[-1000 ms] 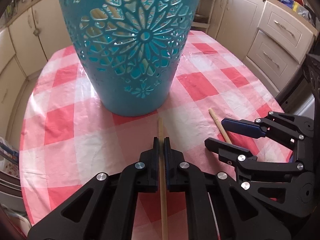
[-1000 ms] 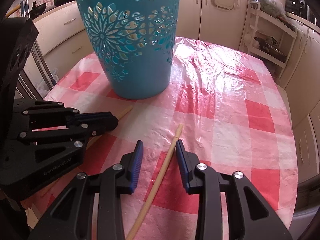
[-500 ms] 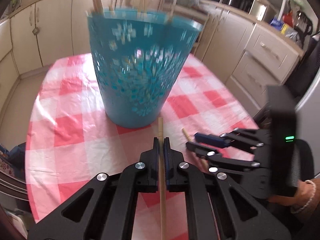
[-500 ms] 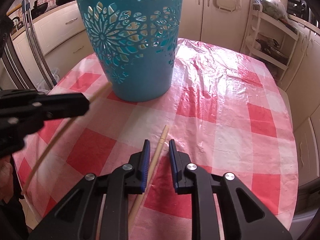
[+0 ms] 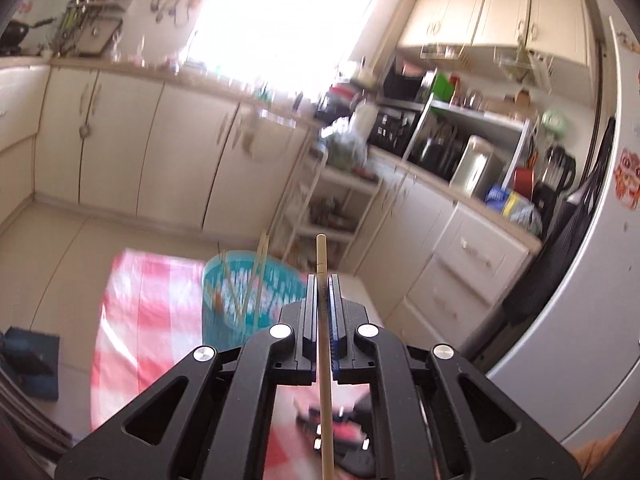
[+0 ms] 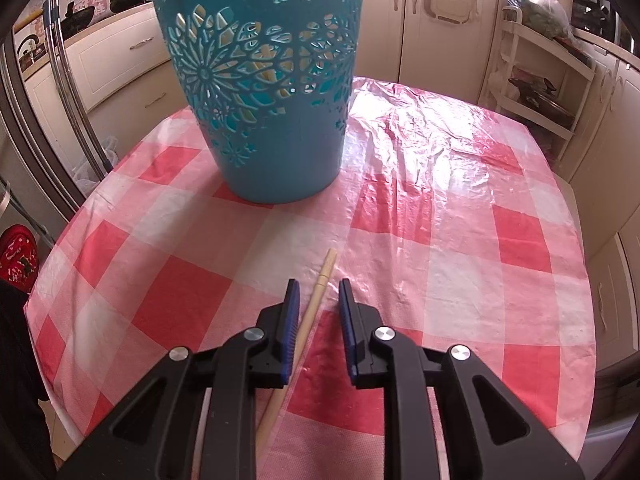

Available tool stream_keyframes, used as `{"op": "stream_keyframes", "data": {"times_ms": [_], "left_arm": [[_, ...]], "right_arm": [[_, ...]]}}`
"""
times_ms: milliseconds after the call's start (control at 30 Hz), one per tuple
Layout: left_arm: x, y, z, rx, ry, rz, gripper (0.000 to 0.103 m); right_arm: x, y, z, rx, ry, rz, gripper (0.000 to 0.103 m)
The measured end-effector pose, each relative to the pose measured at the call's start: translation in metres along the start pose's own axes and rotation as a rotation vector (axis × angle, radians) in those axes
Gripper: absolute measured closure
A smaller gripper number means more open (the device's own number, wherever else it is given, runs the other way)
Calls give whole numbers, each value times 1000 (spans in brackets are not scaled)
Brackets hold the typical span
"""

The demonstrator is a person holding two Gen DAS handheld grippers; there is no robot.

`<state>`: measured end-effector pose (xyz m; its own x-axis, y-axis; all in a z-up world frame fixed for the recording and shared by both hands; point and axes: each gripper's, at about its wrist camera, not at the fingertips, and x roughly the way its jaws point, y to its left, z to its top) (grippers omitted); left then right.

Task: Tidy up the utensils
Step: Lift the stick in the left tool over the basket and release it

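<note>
— What's my left gripper (image 5: 321, 292) holding?

— I've got it clamped on a wooden chopstick (image 5: 322, 344), tip poking out past the pads. It's high above the teal cut-out basket (image 5: 248, 292), where other chopsticks already stand.

— And my right?

— My right gripper (image 6: 319, 300) straddles a second chopstick (image 6: 312, 312) lying on the red-checked tablecloth (image 6: 460, 240), just in front of the basket (image 6: 264, 80). The left pad touches it, the right pad stands clear; I see no pinch.
</note>
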<state>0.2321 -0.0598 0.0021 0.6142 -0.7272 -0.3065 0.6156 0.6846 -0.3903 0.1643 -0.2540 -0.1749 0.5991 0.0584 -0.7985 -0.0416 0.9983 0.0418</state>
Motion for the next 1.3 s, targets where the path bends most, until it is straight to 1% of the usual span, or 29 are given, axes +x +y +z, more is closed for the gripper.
{"op": "stream_keyframes", "data": {"times_ms": [133,200,267,333,433,567,733,900,967,1000,1067,1100,1133,1167,1200,1300], "left_arm": [[15,-7,39,25,-115,27,98],[28,-2,51,17,-159,50,98],[37,3,63,-11,-202,62,98],[47,7,69,-23,-244,80,98],[66,12,72,-20,-278,110,98],[93,19,64,-10,-265,141,98],[114,26,41,15,-217,180,98],[122,24,14,65,-139,209,98],[123,24,6,84,-86,211,98],[123,23,2,94,-58,216,98],[117,23,-3,104,-33,221,97],[110,23,-5,106,-25,227,92],[102,24,-5,107,-26,239,79],[90,26,-5,106,-36,258,69],[77,28,-4,103,-55,276,51],[30,39,-5,83,-136,351,29]], "right_arm": [[0,0,0,1,0,2,81],[0,0,0,-3,1,9,77],[1,2,0,-13,1,10,75],[1,2,0,-14,2,14,73],[1,-1,1,4,0,37,72],[2,-3,2,10,1,48,70],[2,-1,2,1,1,49,68],[2,-2,2,2,1,52,68],[2,-2,2,2,1,53,68],[2,-2,2,2,1,53,68],[2,-2,2,3,1,54,67],[2,-2,2,4,0,56,66],[2,-2,2,6,0,61,66],[1,-4,1,12,0,71,64],[1,-5,1,19,0,81,61],[-2,-14,0,74,2,100,60]]}}
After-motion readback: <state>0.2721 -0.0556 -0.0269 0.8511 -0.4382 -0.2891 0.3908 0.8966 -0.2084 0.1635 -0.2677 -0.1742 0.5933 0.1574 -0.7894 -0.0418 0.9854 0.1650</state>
